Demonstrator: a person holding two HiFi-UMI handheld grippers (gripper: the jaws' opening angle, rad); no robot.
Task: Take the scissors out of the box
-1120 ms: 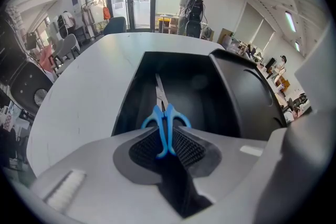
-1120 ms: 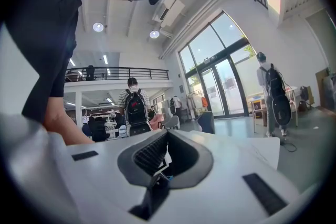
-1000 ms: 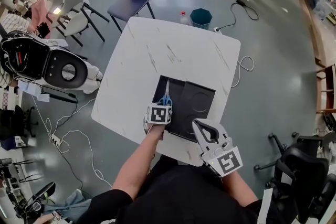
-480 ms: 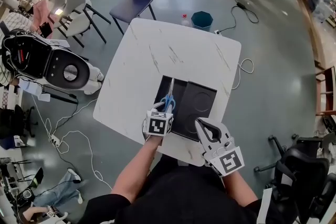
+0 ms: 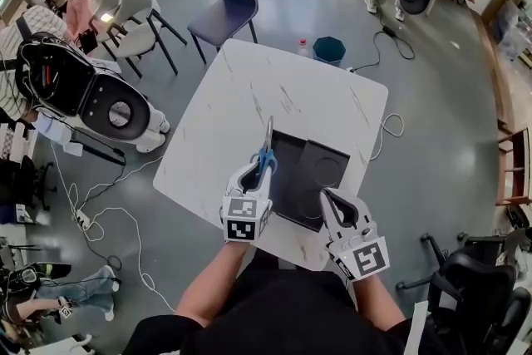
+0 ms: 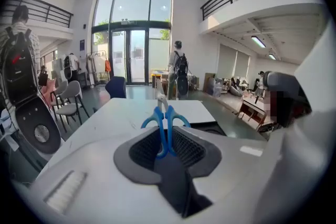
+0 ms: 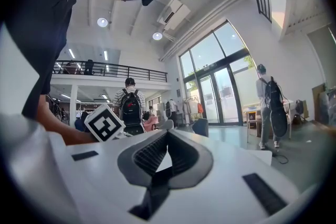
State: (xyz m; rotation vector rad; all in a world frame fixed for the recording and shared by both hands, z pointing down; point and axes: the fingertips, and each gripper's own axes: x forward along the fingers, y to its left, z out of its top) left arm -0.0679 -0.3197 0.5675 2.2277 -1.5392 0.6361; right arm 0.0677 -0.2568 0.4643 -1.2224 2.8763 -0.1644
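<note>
Your left gripper (image 5: 253, 170) grips the blue-handled scissors (image 5: 267, 147) by the handles, above the black box (image 5: 324, 170). Your right gripper (image 5: 331, 197): jaws together, empty.

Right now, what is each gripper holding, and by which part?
The left gripper holds the scissors by their blue handles, with the blades pointing away from it. The right gripper holds nothing.

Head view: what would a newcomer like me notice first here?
Blue-handled scissors stand out, pinched in the jaws of the left gripper and held over the left edge of the black box on the white table. The right gripper hangs empty by the box.
</note>
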